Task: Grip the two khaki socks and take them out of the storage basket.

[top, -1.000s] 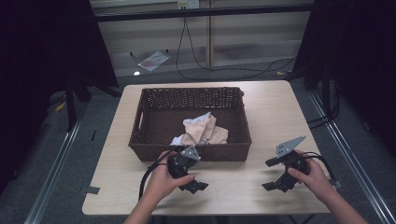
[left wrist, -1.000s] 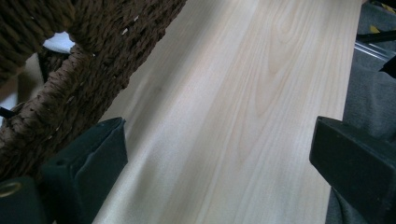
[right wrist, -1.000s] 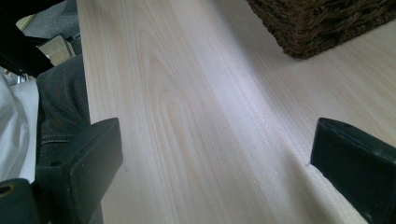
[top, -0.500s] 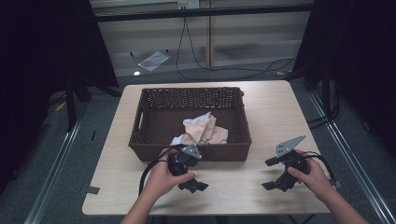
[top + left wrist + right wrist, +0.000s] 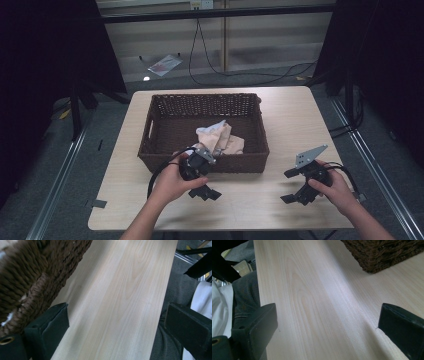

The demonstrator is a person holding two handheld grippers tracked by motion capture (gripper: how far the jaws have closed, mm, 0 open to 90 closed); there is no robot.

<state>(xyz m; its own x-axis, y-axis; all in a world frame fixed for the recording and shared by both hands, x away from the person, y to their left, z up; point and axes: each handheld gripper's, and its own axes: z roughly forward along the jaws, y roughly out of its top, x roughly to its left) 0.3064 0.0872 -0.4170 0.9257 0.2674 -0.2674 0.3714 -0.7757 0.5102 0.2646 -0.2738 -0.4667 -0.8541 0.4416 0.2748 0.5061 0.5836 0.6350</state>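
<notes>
With both hands low over the worktop [image 5: 280,125], left tool [image 5: 204,186] sits just beside the near wall of the wicker basket [image 5: 165,155] — jaws spread wide, nothing between them, bare wood in the gap in the left gripper view. Crumpled beige cloth [image 5: 216,137] lies inside the basket, toward its near side. Right tool [image 5: 296,186] is well apart from the basket, right of it — jaws equally wide, empty.

A dark woven basket [image 5: 204,131] sits upright, holding a crumpled pale cloth [image 5: 218,138]. Its front wall stands just beyond the left jaws, and well apart from the right jaws.
</notes>
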